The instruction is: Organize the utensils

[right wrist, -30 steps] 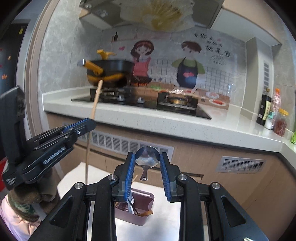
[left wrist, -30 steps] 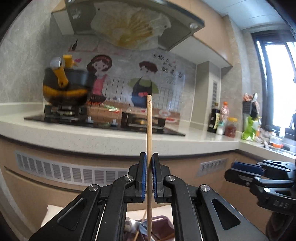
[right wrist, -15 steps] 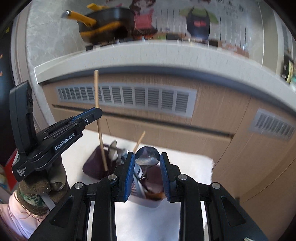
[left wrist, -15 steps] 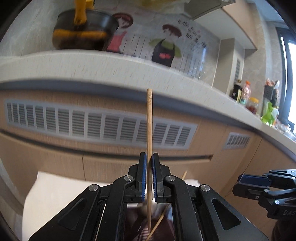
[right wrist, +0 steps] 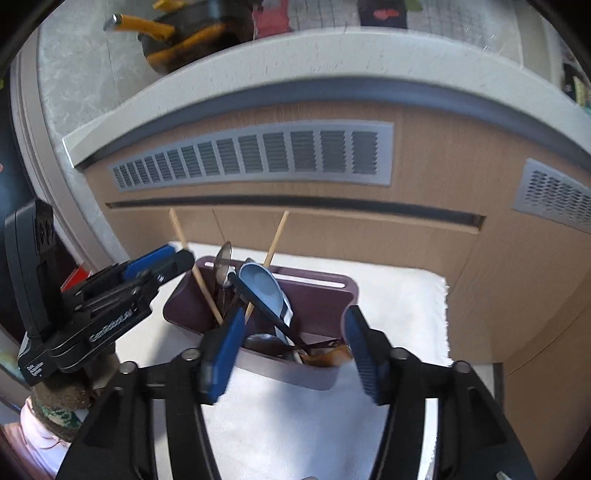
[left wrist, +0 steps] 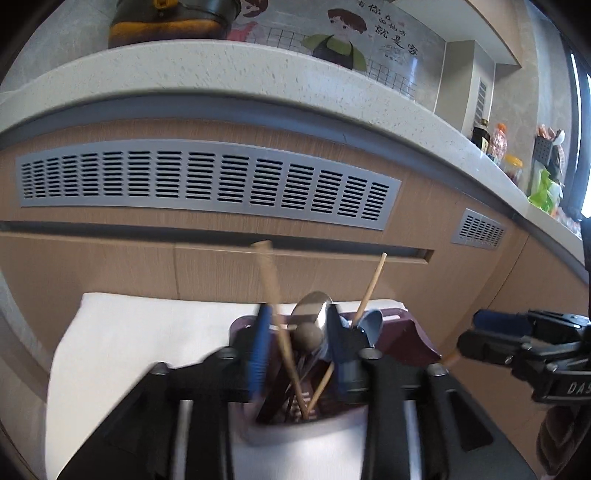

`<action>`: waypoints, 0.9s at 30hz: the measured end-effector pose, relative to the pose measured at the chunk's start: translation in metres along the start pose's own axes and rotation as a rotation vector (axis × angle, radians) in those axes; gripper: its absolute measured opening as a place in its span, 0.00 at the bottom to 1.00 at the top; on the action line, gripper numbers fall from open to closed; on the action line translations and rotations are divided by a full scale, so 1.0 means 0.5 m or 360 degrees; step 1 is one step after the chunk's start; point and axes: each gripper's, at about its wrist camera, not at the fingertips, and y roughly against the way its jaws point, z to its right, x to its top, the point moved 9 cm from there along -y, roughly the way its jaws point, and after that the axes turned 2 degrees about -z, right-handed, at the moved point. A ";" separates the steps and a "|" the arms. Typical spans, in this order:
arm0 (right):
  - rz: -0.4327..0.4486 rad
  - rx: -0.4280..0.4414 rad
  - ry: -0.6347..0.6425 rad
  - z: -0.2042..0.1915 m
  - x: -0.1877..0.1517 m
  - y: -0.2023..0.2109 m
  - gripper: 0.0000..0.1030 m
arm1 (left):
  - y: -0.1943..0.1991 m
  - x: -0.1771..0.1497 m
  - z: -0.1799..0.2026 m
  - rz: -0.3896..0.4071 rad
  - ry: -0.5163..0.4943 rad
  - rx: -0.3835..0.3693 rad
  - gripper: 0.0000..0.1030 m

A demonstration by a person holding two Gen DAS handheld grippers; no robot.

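Note:
A maroon utensil holder stands on a white cloth. It holds two wooden chopsticks, metal spoons and a blue spoon. My left gripper is open just above the holder, and a wooden chopstick leans free between its fingers, its tip down in the holder. That chopstick also shows in the right wrist view beside the left gripper. My right gripper is open and empty over the holder's near rim. A metal spoon stands in the holder.
The cloth covers a low surface in front of wooden cabinets with a grey vent grille. A pale counter edge runs above. A black and yellow pot sits on the stove. Bottles stand at the far right.
Both grippers have come down over the holder and opened. The left one let go of the chopstick, the right one let go of the metal spoon; both now rest in the holder.

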 end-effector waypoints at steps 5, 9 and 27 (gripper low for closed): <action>0.0099 -0.0072 -0.0051 -0.005 -0.048 0.066 0.74 | 0.097 -0.023 -0.004 0.0029 0.0033 0.0050 0.62; 0.0148 -0.0106 -0.0105 -0.018 -0.112 0.113 0.86 | 0.184 -0.079 0.004 0.0019 -0.0017 0.0125 0.82; 0.0343 -0.0451 -0.0102 -0.067 -0.361 0.279 0.99 | 0.417 -0.329 0.053 0.0059 -0.0186 0.0506 1.00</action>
